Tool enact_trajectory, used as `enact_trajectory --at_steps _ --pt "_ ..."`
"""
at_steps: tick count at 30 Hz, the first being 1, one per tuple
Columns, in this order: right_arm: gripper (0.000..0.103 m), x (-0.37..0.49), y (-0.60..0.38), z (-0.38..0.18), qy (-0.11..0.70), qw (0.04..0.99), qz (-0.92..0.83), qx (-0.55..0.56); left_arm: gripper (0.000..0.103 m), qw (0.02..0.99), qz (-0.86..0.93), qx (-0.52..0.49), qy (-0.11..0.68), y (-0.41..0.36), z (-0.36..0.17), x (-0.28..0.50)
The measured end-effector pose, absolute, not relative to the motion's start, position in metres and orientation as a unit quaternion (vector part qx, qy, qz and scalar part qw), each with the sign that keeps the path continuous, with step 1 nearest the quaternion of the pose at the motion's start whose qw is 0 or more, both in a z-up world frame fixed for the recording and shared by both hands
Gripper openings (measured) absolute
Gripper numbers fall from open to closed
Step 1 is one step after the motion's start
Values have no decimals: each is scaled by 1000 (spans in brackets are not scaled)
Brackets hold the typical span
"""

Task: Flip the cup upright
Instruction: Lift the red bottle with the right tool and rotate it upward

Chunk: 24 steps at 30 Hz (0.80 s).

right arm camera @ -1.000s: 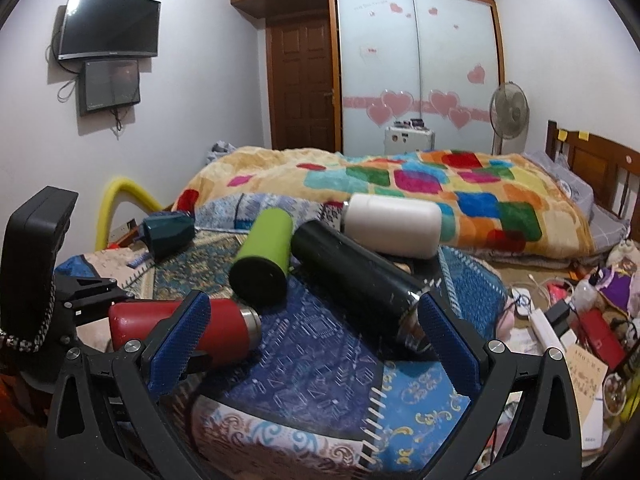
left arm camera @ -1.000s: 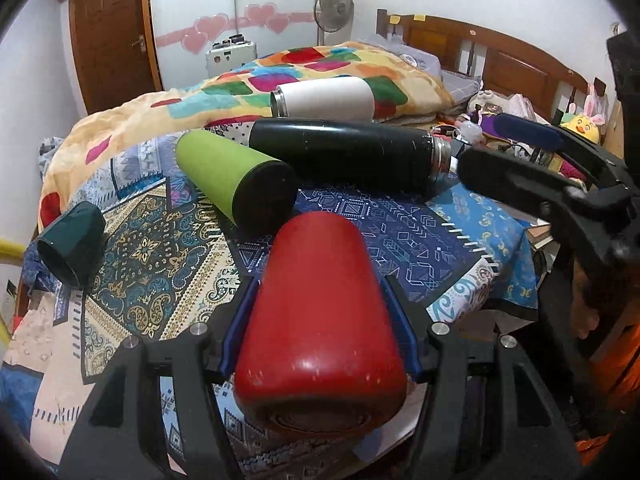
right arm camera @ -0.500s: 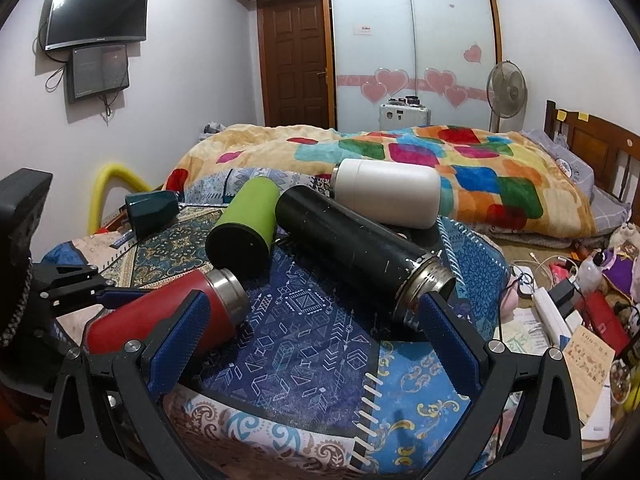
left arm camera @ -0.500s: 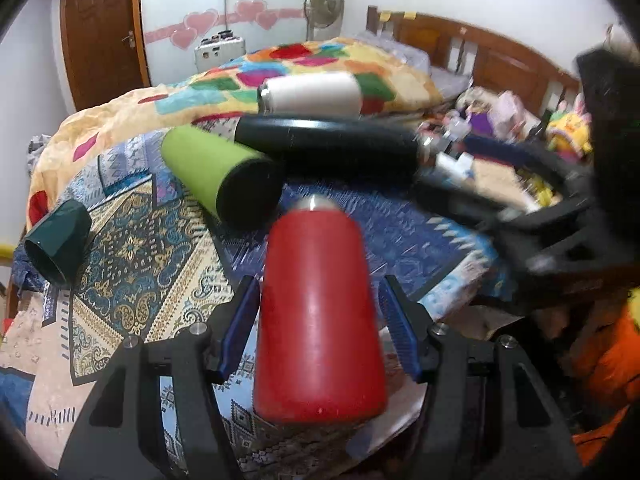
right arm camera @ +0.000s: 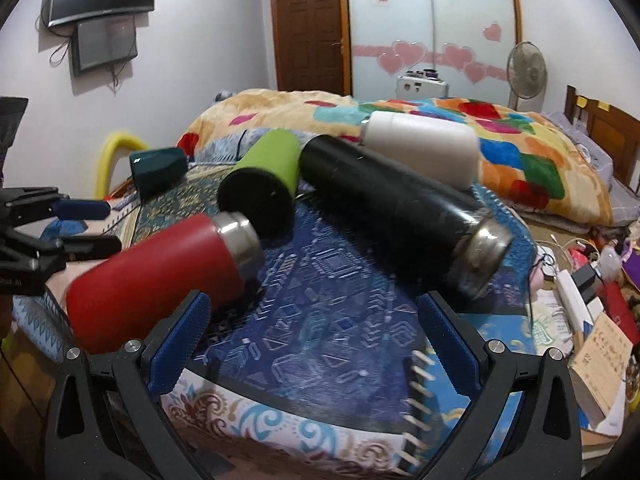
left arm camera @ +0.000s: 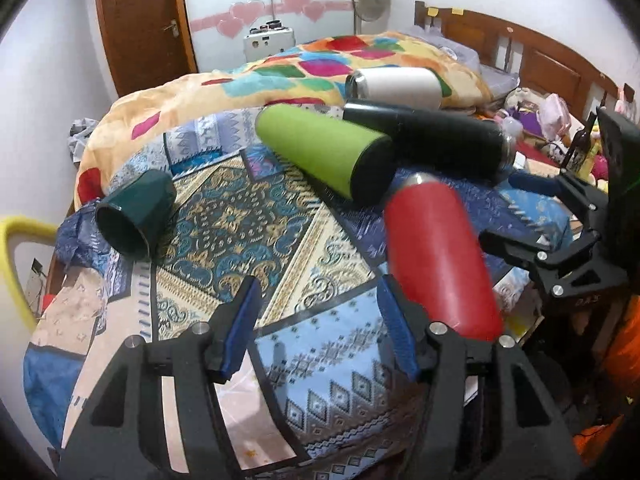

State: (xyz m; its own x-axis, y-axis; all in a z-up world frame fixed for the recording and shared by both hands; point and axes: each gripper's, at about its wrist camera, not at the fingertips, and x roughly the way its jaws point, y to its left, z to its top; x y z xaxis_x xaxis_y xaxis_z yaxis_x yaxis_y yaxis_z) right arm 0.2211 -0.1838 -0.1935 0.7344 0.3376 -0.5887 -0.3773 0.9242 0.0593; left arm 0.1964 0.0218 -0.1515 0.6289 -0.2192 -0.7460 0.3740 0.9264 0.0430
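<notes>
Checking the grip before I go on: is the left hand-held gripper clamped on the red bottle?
No: the red bottle lies outside the open left hand-held gripper.

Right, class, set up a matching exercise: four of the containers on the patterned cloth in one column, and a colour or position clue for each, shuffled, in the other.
Column 1:
1. red bottle
2. green bottle
3. black flask
4. white bottle

Column 2:
A. farthest back, against the colourful blanket
B. longest, steel neck pointing right
C. black end facing the right camera
D. nearest the left gripper, outside its open jaws

Pairs: 1-D, 2-C, 3-B, 4-A
</notes>
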Motion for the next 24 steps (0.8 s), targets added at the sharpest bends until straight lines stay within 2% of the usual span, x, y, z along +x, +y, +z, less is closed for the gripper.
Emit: enact_trajectory --at_steps 13,19,24 --pt "103 227 -177 -179 303 930 190 -85 59 893 -188 58 405 5 -173 183" --pt "103 228 -171 -166 302 926 203 -101 60 906 -175 47 382 5 -168 177" --pt "103 230 -147 -154 320 914 233 -93 60 933 -128 58 333 16 -148 171"
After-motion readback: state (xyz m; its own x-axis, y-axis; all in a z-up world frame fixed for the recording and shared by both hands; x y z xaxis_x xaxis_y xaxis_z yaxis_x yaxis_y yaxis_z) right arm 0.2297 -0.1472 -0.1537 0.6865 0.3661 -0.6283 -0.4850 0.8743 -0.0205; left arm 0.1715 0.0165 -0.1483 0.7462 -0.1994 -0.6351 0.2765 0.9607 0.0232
